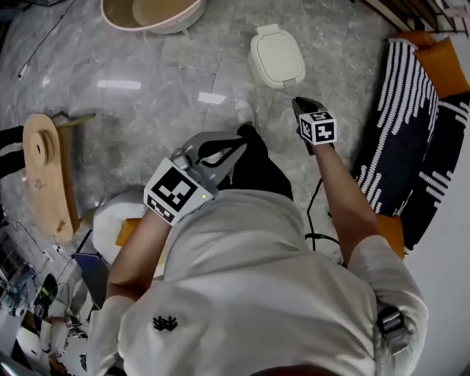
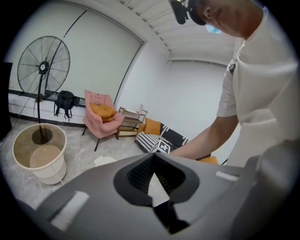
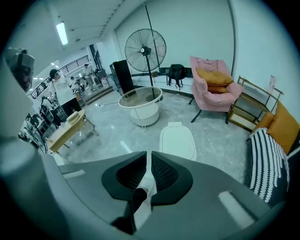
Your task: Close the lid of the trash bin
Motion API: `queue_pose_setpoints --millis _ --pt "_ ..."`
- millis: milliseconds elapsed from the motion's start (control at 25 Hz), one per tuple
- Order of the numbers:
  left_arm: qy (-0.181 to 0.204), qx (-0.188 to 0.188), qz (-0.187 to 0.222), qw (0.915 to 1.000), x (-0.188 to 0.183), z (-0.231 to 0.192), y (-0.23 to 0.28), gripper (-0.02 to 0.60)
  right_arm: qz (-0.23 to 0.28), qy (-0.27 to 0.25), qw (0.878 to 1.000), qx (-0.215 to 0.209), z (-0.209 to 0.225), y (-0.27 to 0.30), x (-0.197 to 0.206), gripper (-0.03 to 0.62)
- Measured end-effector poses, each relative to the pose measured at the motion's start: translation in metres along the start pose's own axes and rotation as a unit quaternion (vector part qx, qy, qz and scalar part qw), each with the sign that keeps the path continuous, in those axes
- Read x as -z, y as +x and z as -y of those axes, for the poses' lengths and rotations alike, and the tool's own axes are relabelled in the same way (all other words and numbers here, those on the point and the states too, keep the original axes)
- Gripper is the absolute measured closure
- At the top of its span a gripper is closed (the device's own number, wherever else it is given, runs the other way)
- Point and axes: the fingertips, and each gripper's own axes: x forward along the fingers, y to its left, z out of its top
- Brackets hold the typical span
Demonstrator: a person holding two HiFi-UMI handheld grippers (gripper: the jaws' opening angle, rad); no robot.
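Though both are closed, left tongs [image 2: 153,155] and right tongs [image 3: 149,155] hold nothing.

Grey marble floor [image 1: 147,95]. White trash bin [image 1: 277,57] stands on it, lid down. Round tub [image 1: 153,15] near it, striped couch [image 1: 411,132] well apart.

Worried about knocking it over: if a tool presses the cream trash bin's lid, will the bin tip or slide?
Tipping seems unlikely: the trash bin looks broad and stands flat. It might slide, since the floor looks glossy and smooth. It appears to be light plastic, so probably easily nudged.
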Motion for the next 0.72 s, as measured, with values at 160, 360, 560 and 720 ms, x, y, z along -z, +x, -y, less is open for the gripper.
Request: queue_pose_setpoints --millis 160,360,560,720 --pt "0.021 -0.001 0.006 0.9998 -0.002 0.021 -0.02 0.525 0.029 -0.009 1.0 -0.007 -0.032 -0.048 0.003 0.563" --pt "0.033 -0.014 0.01 0.9993 0.007 0.038 -0.042 0.525 0.06 -0.027 0.997 -0.035 -0.086 -0.102 0.007 0.563" --pt "0.032 -0.028 0.023 0.9988 0.008 0.049 -0.065 0.525 0.099 -0.032 0.993 -0.057 -0.133 -0.155 -0.002 0.563" --pt "0.032 -0.04 0.025 0.9984 0.013 0.055 -0.082 0.525 0.133 -0.042 0.988 -0.067 -0.163 -0.193 -0.012 0.563"
